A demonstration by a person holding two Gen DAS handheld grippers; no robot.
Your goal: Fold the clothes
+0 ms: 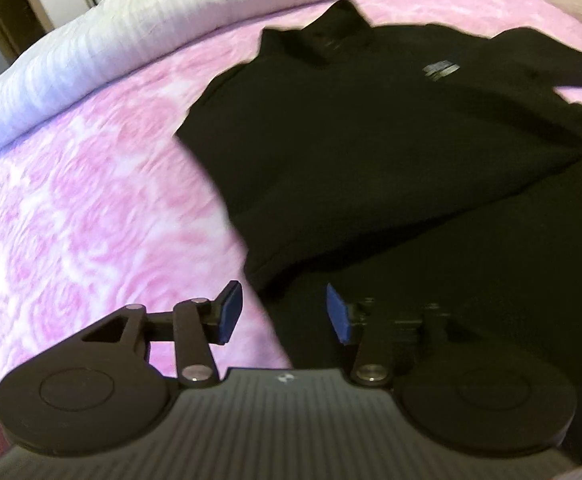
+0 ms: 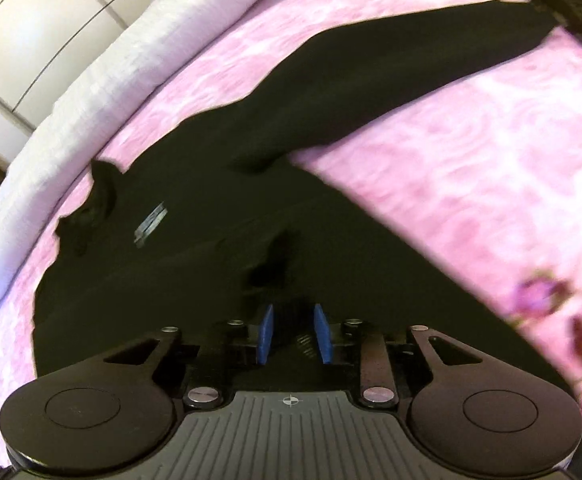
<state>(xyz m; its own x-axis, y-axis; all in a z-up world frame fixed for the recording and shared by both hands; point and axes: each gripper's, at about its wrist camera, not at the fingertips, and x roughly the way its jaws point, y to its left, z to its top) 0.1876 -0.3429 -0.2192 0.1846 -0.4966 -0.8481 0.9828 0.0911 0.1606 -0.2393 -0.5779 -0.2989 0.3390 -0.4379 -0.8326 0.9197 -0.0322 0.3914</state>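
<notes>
The left wrist camera sits just behind its tool (image 1: 281, 312) and looks forward and down along the fingers, low and close over the left edge of a black shirt (image 1: 371, 152) on a pink bedspread (image 1: 91, 208). The right wrist camera sits likewise behind its tool (image 2: 294, 334), close above the shirt's (image 2: 211, 240) lower part, facing up its length. Both views share the shirt's collar, its small chest logo (image 1: 441, 69) (image 2: 151, 225) and the white quilt (image 1: 91, 52) (image 2: 111, 76) beyond.
</notes>
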